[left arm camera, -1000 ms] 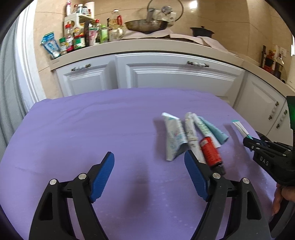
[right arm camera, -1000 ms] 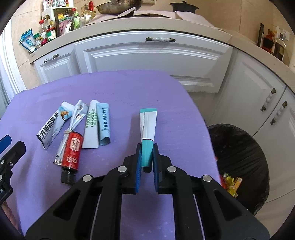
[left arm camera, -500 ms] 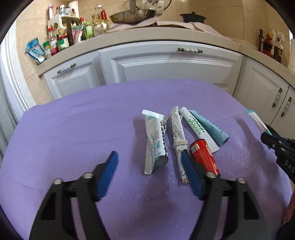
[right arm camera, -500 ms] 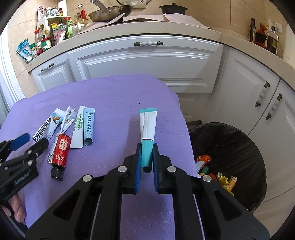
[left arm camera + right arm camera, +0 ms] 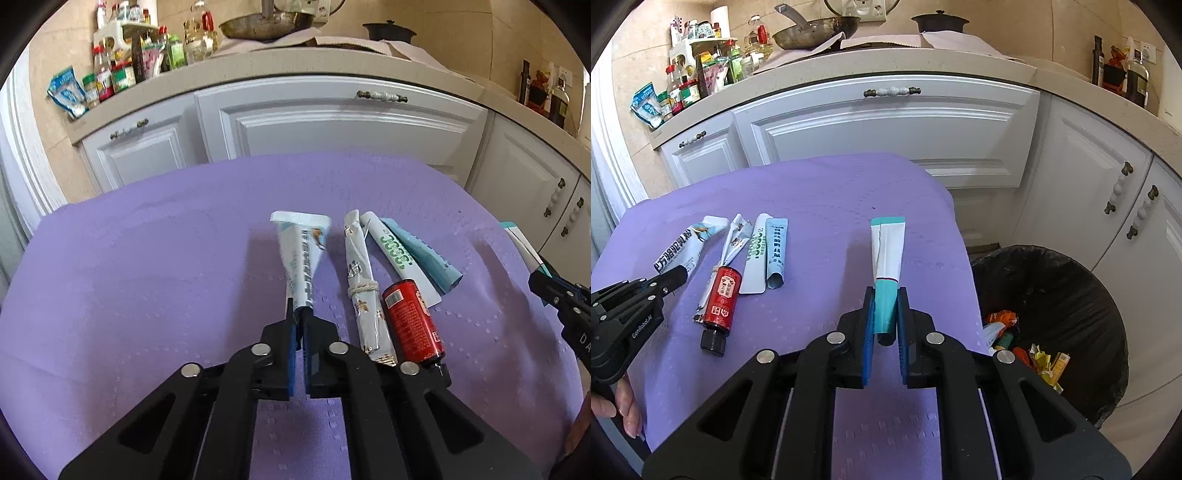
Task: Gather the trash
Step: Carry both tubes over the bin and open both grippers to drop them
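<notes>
Several used tubes and wrappers lie on a purple-covered table [image 5: 147, 277]. My left gripper [image 5: 299, 314] is shut on the near end of a white-and-blue tube [image 5: 301, 254], which still rests on the cloth. From the right wrist view, that left gripper [image 5: 677, 273] pinches the same tube [image 5: 689, 245]. My right gripper [image 5: 885, 306] is shut on the capped end of a teal-and-white tube [image 5: 888, 254], held above the table's right part. It also shows at the right edge of the left wrist view, right gripper [image 5: 543, 275].
Beside the gripped tube lie a crumpled wrapper tied with a band [image 5: 360, 280], a red tube with a black cap [image 5: 412, 325], a white tube with green print [image 5: 395, 254] and a light blue sachet [image 5: 421, 251]. A black-lined bin [image 5: 1052, 295] holding trash stands right of the table. White cabinets stand behind.
My left gripper moved forward to the white-and-blue tube and its wide-open jaws closed on the tube's near end. The right gripper kept its tube and shifted toward the bin side.
</notes>
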`<state>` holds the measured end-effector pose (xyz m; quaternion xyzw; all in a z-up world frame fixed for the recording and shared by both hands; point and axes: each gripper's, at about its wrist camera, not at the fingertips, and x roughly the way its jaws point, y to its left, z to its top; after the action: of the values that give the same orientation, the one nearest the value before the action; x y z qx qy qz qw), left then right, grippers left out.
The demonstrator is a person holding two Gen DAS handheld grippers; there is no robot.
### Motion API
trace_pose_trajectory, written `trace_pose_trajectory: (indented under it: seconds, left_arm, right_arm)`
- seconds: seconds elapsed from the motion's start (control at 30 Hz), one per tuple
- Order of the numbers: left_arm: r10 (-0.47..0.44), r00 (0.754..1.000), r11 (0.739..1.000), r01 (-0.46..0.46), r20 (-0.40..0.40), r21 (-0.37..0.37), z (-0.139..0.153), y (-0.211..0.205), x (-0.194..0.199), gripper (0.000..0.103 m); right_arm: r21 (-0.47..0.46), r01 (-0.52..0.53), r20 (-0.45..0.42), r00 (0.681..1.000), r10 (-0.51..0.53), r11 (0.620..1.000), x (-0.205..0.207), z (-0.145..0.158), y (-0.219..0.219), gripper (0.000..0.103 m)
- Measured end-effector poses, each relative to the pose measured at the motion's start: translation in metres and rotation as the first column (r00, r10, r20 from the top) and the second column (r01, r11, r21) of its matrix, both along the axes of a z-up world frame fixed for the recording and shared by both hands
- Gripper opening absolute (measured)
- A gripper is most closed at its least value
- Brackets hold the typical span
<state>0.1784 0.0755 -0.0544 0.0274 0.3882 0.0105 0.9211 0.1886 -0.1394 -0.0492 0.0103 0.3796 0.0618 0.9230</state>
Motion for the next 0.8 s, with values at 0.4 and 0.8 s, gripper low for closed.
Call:
trace_pose_trajectory:
  seconds: [0.4, 0.8]
  left_arm:
    - [-0.032, 0.996, 0.999, 0.031, 0.078, 0.008, 0.022, -0.022, -0.029, 0.002]
    - [-0.144, 0.984, 0.989, 0.146, 0.102, -0.01, 0.031, -0.072, -0.051, 0.002]
  right_arm:
    - [-0.005, 0.047, 0.042, 0.998, -0.047, 0.999, -0.027, 0.013, -0.018, 0.011]
    - [0.002, 0.14, 0.072, 0.988, -0.14, 0.99, -0.054, 0.023, -0.062, 0.011]
